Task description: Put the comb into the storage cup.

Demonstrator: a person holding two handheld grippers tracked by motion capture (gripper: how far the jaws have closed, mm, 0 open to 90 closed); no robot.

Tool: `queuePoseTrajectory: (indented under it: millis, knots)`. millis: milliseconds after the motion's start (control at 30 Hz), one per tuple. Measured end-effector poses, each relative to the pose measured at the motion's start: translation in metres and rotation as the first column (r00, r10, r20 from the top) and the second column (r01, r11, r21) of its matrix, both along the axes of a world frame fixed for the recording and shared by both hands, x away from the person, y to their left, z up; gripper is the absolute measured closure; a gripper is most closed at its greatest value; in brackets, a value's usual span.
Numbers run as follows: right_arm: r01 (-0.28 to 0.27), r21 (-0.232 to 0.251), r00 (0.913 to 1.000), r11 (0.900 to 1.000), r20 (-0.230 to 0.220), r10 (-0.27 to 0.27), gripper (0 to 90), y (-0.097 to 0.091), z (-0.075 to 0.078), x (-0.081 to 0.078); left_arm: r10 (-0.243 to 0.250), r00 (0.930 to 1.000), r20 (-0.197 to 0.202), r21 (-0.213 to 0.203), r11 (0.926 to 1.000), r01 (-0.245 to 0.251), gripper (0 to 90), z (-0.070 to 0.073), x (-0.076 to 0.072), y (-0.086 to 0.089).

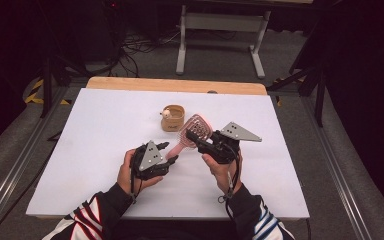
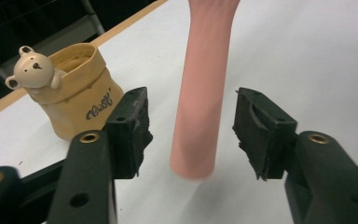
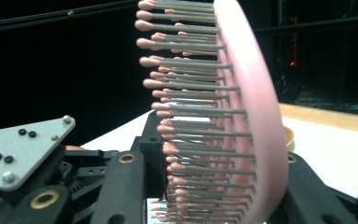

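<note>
Two claws share one pink hairbrush (image 1: 190, 134) above the white desk (image 1: 100, 150): my right claw (image 1: 196, 136) clenches its bristled head, my left claw (image 2: 191, 128) stands released around the handle, near the bear cup (image 1: 172, 118).

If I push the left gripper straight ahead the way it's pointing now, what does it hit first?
Most likely the pink hairbrush handle: it lies between the open jaws of the left gripper, untouched by the pads. The bear pot stands left of that line and looks clear, though depth is hard to judge.
</note>
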State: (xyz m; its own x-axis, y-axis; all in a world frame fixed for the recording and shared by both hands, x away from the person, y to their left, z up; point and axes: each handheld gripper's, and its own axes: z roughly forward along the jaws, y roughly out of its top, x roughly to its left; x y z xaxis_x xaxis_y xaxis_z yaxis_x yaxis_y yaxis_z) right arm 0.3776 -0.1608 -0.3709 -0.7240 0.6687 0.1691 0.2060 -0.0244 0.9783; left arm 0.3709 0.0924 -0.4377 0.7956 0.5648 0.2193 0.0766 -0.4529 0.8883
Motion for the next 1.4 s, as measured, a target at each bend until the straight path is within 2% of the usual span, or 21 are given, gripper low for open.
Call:
queuePoseTrajectory:
  millis: [100, 133, 200, 333, 433, 733, 1000, 1400]
  knots:
    - [0.015, -0.015, 0.9997, 0.9998, 0.018, -0.015, 63.3, -0.004, 0.002, -0.001, 0.002, 1.0, 0.003, -0.019, 0.9998, -0.002, 34.8, 0.001, -0.001, 0.004]
    - [0.02, -0.019, 0.9996, 0.9996, 0.022, -0.02, 63.2, -0.006, 0.003, -0.001, -0.006, 1.0, 0.004, -0.034, 0.9994, 0.006, 34.8, 0.002, 0.0, 0.008]
    - [0.03, -0.023, 0.9991, 0.9993, 0.029, -0.029, 63.3, -0.012, 0.005, 0.0, -0.017, 0.9998, 0.009, -0.053, 0.9984, 0.018, 27.7, 0.005, 0.0, 0.014]
    - [0.046, -0.034, 0.9978, 0.9983, 0.048, -0.045, 63.2, -0.02, 0.008, -0.001, -0.027, 0.9996, 0.007, -0.062, 0.9977, 0.028, 19.3, 0.006, 0.001, 0.023]
    - [0.055, -0.032, 0.9971, 0.998, 0.054, -0.053, 63.2, -0.023, 0.009, -0.001, -0.044, 0.999, -0.003, -0.07, 0.9966, 0.044, 16.7, 0.006, 0.002, 0.034]
    - [0.061, -0.035, 0.9952, 0.9975, 0.078, -0.058, 63.3, -0.031, 0.013, -0.002, -0.025, 0.9997, -0.002, -0.057, 0.9981, 0.025, 12.1, 0.002, 0.0, 0.059]
    - [0.075, -0.039, 0.9926, 0.9964, 0.099, -0.071, 63.2, -0.036, 0.016, -0.004, -0.056, 0.9984, -0.009, -0.057, 0.9968, 0.055, 8.4, -0.002, -0.006, 0.078]
    - [0.087, -0.047, 0.9888, 0.9951, 0.126, -0.081, 63.2, -0.039, 0.019, -0.005, -0.022, 0.9993, -0.031, -0.054, 0.9984, 0.02, 5.9, -0.009, -0.011, 0.104]
